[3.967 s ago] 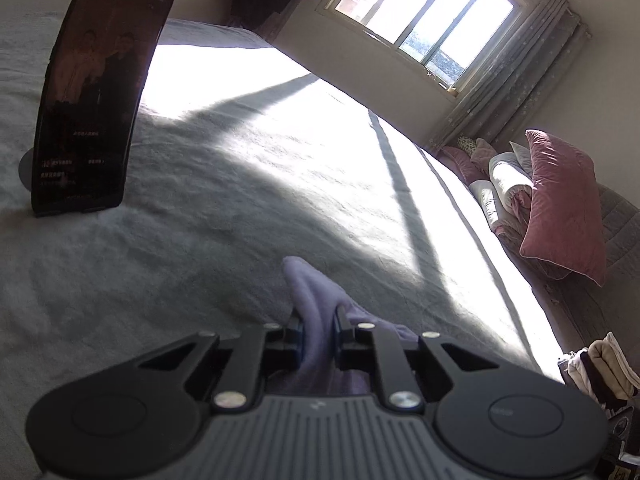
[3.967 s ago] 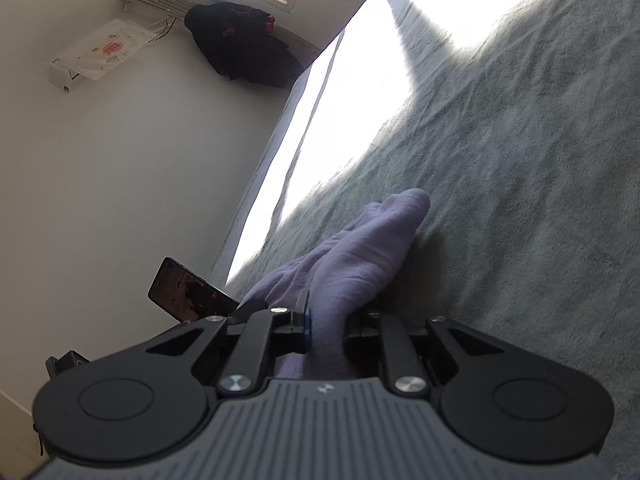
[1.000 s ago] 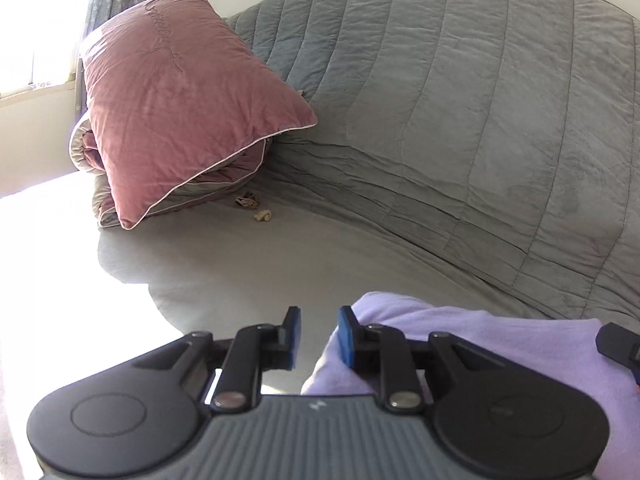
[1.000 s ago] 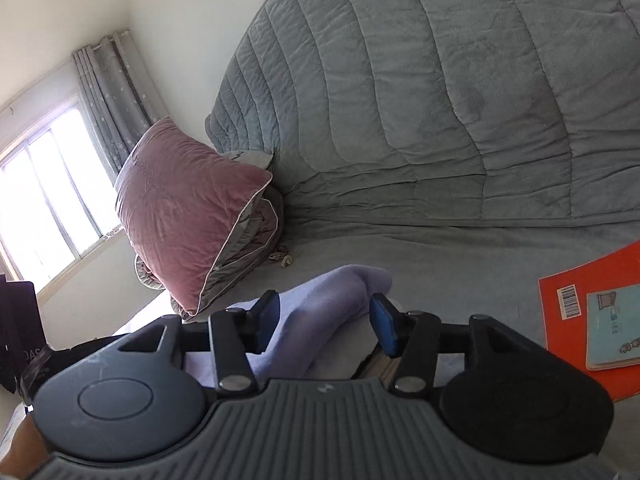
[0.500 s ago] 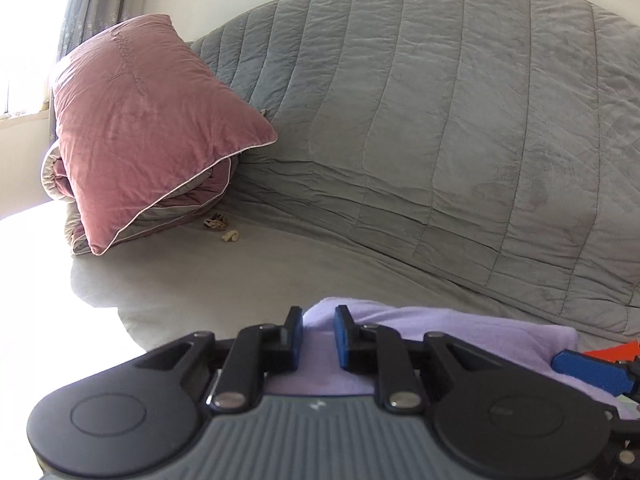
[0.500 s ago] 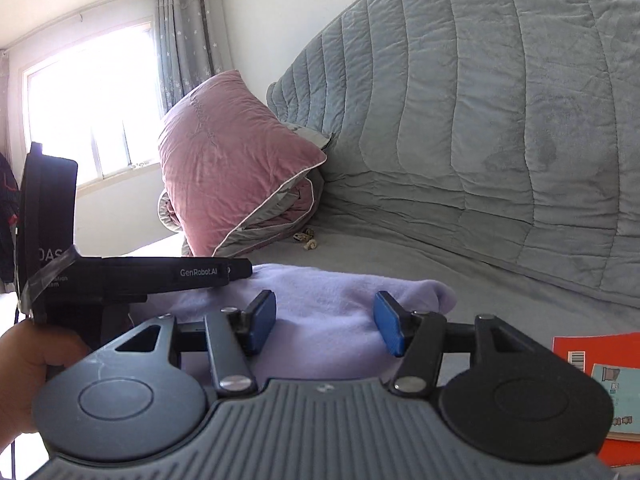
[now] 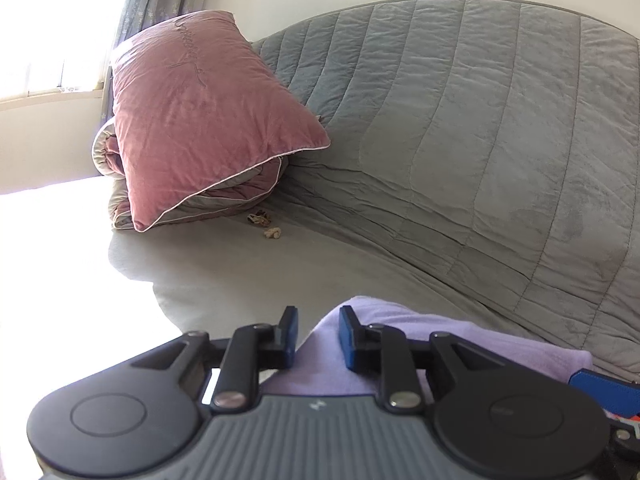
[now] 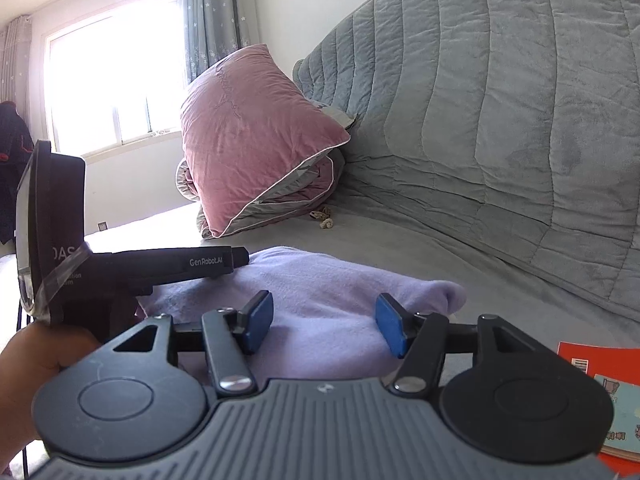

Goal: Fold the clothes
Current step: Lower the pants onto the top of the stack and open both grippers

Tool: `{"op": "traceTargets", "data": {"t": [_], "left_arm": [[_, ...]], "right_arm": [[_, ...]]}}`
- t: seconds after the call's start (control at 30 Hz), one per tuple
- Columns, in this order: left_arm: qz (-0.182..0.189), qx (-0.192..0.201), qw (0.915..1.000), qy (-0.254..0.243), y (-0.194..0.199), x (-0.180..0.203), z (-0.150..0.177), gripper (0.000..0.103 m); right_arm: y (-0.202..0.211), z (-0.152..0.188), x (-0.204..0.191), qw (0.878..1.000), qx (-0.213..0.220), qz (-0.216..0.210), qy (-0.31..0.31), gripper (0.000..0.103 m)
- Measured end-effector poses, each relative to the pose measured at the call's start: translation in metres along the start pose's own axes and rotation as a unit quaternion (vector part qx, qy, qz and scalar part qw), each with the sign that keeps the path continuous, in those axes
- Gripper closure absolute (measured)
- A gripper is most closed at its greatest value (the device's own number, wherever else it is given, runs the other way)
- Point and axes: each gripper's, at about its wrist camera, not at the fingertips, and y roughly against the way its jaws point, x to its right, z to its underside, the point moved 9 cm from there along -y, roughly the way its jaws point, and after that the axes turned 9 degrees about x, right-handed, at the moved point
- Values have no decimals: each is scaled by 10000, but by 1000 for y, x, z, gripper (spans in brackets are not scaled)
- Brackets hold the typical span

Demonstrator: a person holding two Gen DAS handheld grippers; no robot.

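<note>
Lavender garment (image 7: pixel 320 364) between parted tool (image 7: pixel 316 334) jaws

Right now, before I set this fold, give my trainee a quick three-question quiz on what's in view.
1. True or false: the pink pillow sits on the lavender garment.
2. The right gripper is: A shut on the garment, B open over it, C out of view.
3. In the right wrist view, the orange book lies to the garment's ____.
Key: 1 false; 2 B; 3 right.
</note>
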Motion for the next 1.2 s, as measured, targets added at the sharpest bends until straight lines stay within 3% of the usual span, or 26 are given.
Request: {"op": "traceTargets", "data": {"t": [0.13, 0.3, 0.6, 0.93, 1.07, 1.2], "left_arm": [[-313, -138, 9994, -38, 16, -2, -5, 70], [-524, -314, 9980, -168, 35, -2, -6, 66], [-964, -754, 9923, -178, 81, 5, -2, 57], [-1378, -1106, 9834, -408, 124, 13, 21, 20], [-1557, -1286, 9789, -326, 137, 11, 37, 12], [-1614, -1528, 9749, -160, 150, 11, 54, 1]], "right_arm": [[3, -5, 3, 10000, 14, -50, -37, 41], [11, -10, -1, 10000, 11, -82, -49, 40], [38, -18, 0, 9999, -140, -84, 23, 29], [64, -2, 16, 9978, -602, 281, -52, 18], [74, 4, 19, 9967, -696, 411, -55, 3], [80, 11, 24, 9948, -849, 552, -81, 0]]}}
